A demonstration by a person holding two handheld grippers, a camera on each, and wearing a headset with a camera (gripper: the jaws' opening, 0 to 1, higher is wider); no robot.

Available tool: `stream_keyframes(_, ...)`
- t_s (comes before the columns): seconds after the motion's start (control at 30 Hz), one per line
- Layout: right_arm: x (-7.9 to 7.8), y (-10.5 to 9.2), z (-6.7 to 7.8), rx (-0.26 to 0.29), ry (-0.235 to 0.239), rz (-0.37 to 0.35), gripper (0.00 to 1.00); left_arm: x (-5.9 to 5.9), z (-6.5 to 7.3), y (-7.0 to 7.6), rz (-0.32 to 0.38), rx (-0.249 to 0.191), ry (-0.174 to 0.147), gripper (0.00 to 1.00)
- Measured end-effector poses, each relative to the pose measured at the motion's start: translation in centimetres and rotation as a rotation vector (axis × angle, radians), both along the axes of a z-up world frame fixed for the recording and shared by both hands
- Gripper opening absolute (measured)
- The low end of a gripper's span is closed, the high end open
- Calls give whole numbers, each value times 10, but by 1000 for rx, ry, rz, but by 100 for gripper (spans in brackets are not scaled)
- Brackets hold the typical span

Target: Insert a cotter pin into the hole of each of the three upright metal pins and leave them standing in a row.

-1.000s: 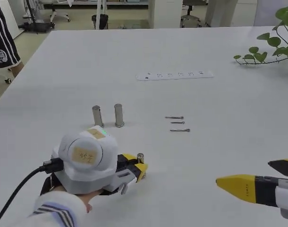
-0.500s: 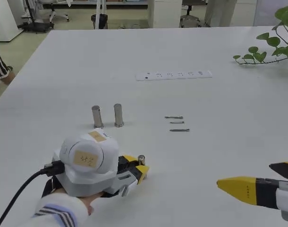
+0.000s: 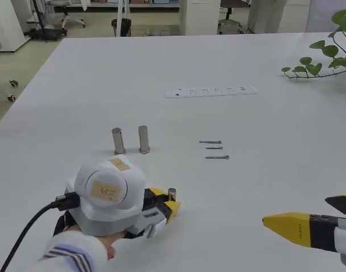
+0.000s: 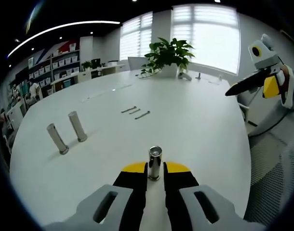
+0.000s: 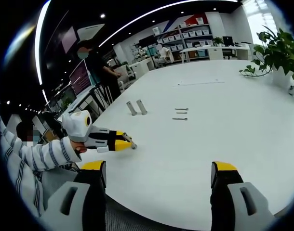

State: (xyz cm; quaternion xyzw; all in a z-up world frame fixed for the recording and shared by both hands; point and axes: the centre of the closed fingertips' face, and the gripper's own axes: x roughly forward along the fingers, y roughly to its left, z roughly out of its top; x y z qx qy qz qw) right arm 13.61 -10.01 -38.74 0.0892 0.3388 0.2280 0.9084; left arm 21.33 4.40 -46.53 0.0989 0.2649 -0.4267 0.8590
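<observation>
1. The left fingers (image 4: 135, 168) were pinched shut on one upright metal pin (image 4: 154, 162) on the surface (image 3: 258, 119).
2. The right fingers (image 5: 94, 166) were wide open and empty.
3. The pin probably needed standing straight beside the other two pins (image 3: 143, 139).

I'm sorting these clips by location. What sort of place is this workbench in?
Probably an open-plan office or lab. A large white table carries a power strip, shelves of storage bins line the far wall, and a potted plant stands before bright windows with blinds.
</observation>
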Motion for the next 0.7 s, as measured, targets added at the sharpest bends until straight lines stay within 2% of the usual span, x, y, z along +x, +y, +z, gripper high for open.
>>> stream_keyframes(0.13, 0, 0, 0, 0, 1, 5, 88, -2, 4, 3, -13, -3, -1, 22)
stream_keyframes(0.23, 0, 0, -2, 0, 3, 8, 88, -7, 10, 3, -37, -14, 12, 29)
stream_keyframes(0.27, 0, 0, -2, 2, 5, 8, 88, -9, 12, 3, -52, -10, 0, 31)
stream_keyframes(0.3, 0, 0, -3, 4, 8, 8, 88, -10, 17, 4, -102, 26, -55, 32)
stream_keyframes(0.37, 0, 0, -4, 5, 9, 8, 88, -13, 19, 6, -108, 36, -51, 36)
stream_keyframes(0.5, 0, 0, -5, 6, 11, 10, 88, -20, 29, 9, -116, -19, -27, 48)
stream_keyframes(0.6, 0, 0, -5, 7, 10, 10, 88, -26, 36, 9, -98, -100, 31, 57)
stream_keyframes(0.7, 0, 0, -5, 6, 12, 8, 88, -27, 41, 13, -88, -113, 17, 67)
